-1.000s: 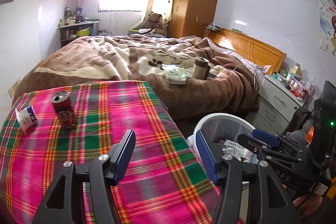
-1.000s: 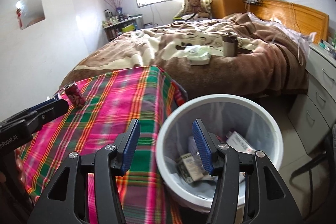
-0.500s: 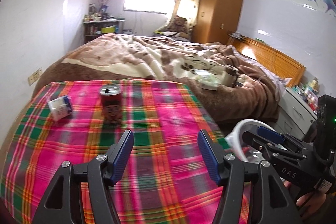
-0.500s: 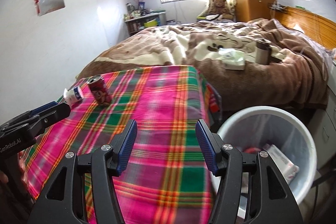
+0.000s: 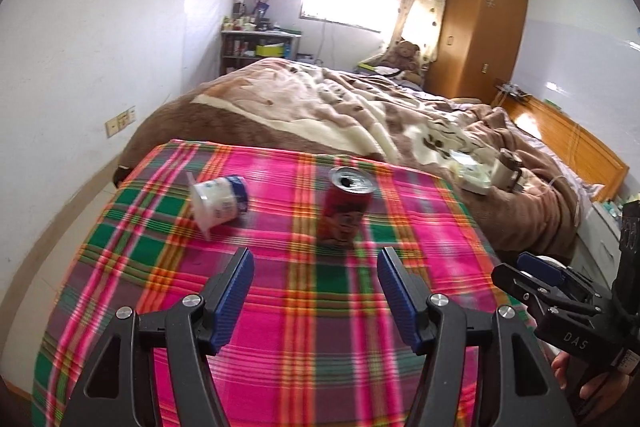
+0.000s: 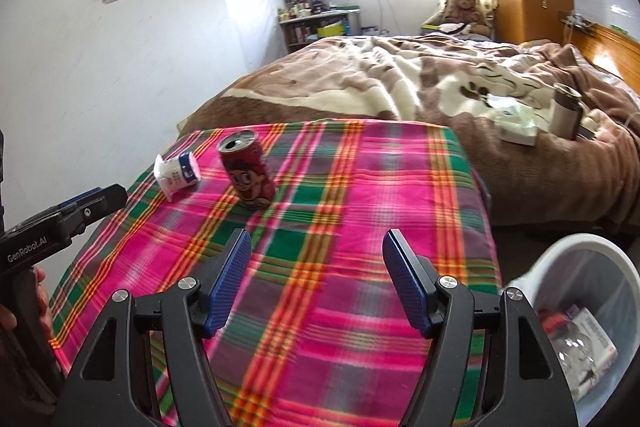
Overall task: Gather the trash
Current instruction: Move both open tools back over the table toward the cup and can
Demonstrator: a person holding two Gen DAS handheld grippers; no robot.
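Left gripper [image 5: 314, 283] fingers [image 5: 236, 283] spread, empty, above plaid cloth [image 5: 280, 327]; red can [image 5: 346, 207] upright, yogurt cup [image 5: 218, 201] toppled.

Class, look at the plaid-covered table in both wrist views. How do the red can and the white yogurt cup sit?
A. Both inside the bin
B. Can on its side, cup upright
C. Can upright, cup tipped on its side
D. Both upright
C: the red can stands with its opened top facing up, while the white yogurt cup lies on its side to the can's left on the plaid cloth.
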